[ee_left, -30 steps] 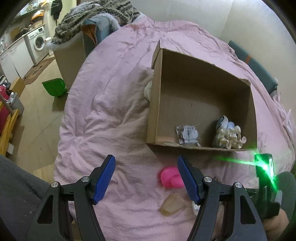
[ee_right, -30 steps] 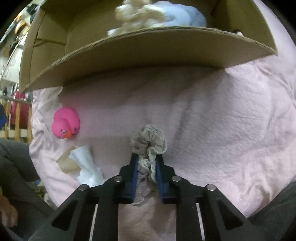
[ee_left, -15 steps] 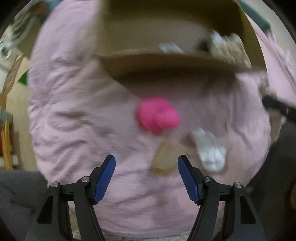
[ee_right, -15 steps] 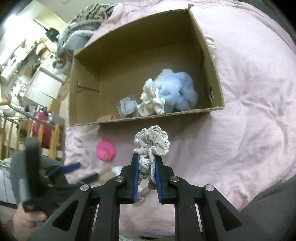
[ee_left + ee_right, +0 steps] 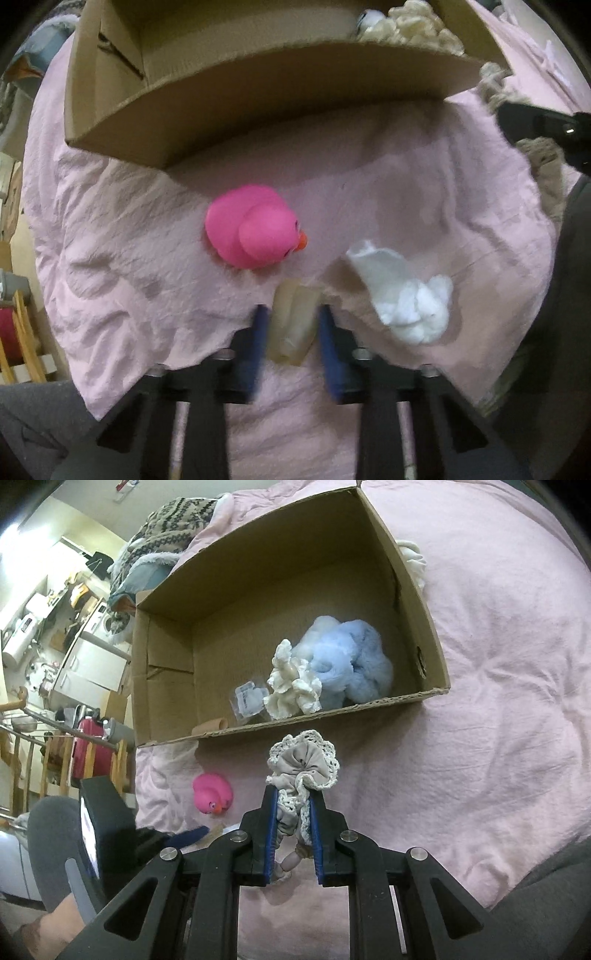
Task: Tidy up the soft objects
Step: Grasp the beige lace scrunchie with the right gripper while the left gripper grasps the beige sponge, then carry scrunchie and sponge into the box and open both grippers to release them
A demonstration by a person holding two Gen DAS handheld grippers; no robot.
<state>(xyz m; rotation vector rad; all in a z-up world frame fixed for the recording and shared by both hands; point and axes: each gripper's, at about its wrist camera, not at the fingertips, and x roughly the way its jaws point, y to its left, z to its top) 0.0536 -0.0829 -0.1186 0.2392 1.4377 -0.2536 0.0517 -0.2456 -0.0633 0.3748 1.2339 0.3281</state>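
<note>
My left gripper (image 5: 291,314) is low over the pink bedspread, its blue fingers closing around a translucent beige soft piece (image 5: 293,325); motion blur hides whether they touch it. A pink rubber duck (image 5: 255,227) and a white wad (image 5: 406,295) lie beside it. My right gripper (image 5: 293,794) is shut on a beige lace-trimmed scrunchie (image 5: 304,766), held above the bed in front of the cardboard box (image 5: 436,653). The box holds a blue fluffy scrunchie (image 5: 347,664), a cream scrunchie (image 5: 291,686) and a small plastic packet (image 5: 249,698). The duck also shows in the right wrist view (image 5: 212,794).
The box's near wall (image 5: 258,107) rises just beyond the duck. A patterned knit blanket (image 5: 170,520) is piled at the far end of the bed. A white fabric item (image 5: 412,559) lies behind the box. The floor with furniture and a red object (image 5: 88,753) lies to the left.
My left gripper dropped to the bed and its fingers narrowed from wide open around the beige piece. My right gripper rose with the scrunchie, so the box's inside shows.
</note>
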